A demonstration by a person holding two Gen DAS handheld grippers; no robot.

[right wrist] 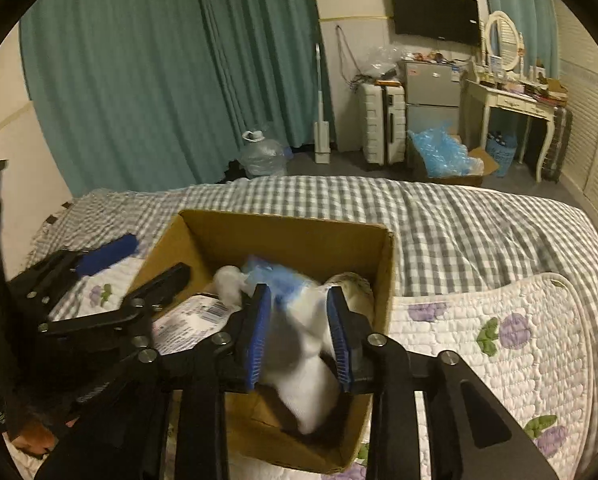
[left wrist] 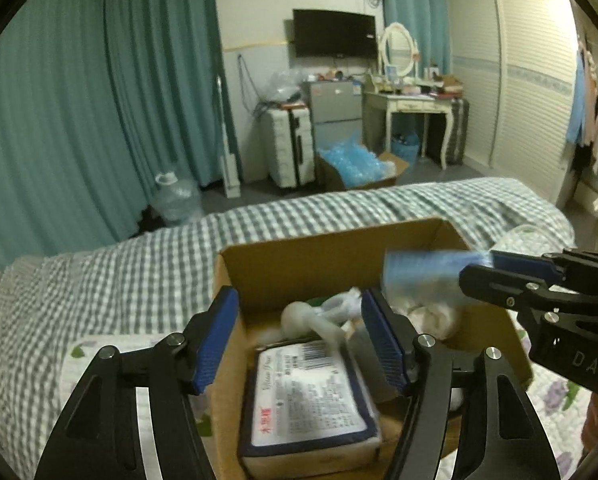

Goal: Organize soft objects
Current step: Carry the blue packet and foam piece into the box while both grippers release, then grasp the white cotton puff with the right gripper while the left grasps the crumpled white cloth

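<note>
While the left gripper [left wrist: 299, 344] hangs over the brown cardboard box [left wrist: 323, 256] on the checked bed [left wrist: 119, 264], jaws spread above a white-labelled tissue pack [left wrist: 311, 396], the right gripper [right wrist: 299, 332] pinches a blue-and-white plastic soft packet [right wrist: 295, 320] inside the box's right side.

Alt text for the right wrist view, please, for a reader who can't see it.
The right claw holds a blurred blue-and-white soft pack over an open cardboard box on a checked bed. The left claw reaches in from the left, open; a labelled packet lies inside the box.
</note>
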